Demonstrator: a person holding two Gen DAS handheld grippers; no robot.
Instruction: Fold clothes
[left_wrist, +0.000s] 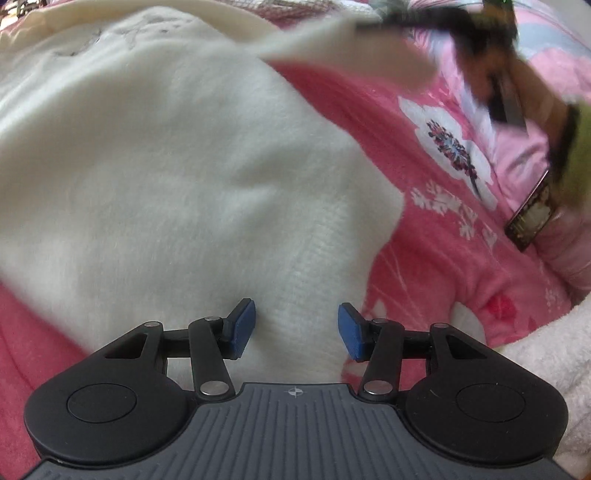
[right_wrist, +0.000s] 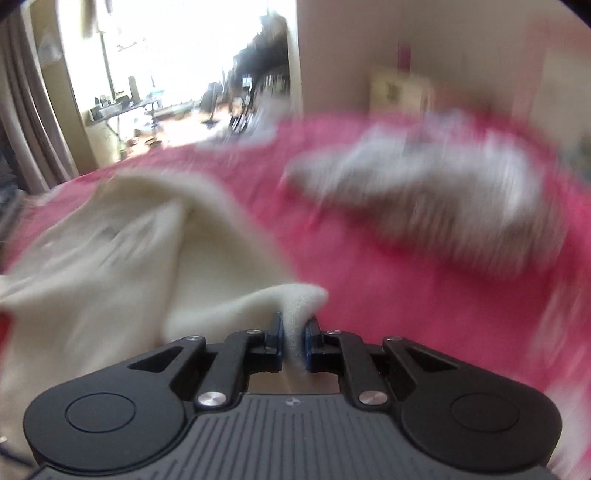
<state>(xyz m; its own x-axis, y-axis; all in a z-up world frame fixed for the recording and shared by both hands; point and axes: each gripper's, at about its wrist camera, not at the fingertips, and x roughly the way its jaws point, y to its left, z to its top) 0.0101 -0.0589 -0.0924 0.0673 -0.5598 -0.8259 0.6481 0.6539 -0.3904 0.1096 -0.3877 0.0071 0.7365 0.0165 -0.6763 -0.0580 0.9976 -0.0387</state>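
A cream-white fleece garment with a ribbed hem (left_wrist: 177, 177) is lying spread on a pink bed cover printed with white flowers (left_wrist: 436, 206). In the left wrist view the garment is filling the area from 9 o'clock up to 12 o'clock and the centre, and its ribbed hem is reaching down to 6 o'clock.

The left gripper (left_wrist: 296, 329) is hovering over this hem with its blue pads (left_wrist: 243, 326) spread wide apart, and nothing is between them. At 1 o'clock in the same view, one corner of the garment is being lifted off the bed cover by the other gripper, which is appearing only as a dark blurred shape. At 4 o'clock a white fluffy cloth (left_wrist: 546, 362) is lying at the edge of the view.

In the right wrist view the right gripper (right_wrist: 294, 338) is pressing its pads together on a fold of the cream-white garment (right_wrist: 295, 299), and the fabric is hanging away towards 9 o'clock. At 2 o'clock a blurred pale grey-white cloth heap (right_wrist: 424, 184) is resting on the bed cover, well apart from the pinched fold. At 11 o'clock a bright doorway (right_wrist: 177, 74) is showing another room.
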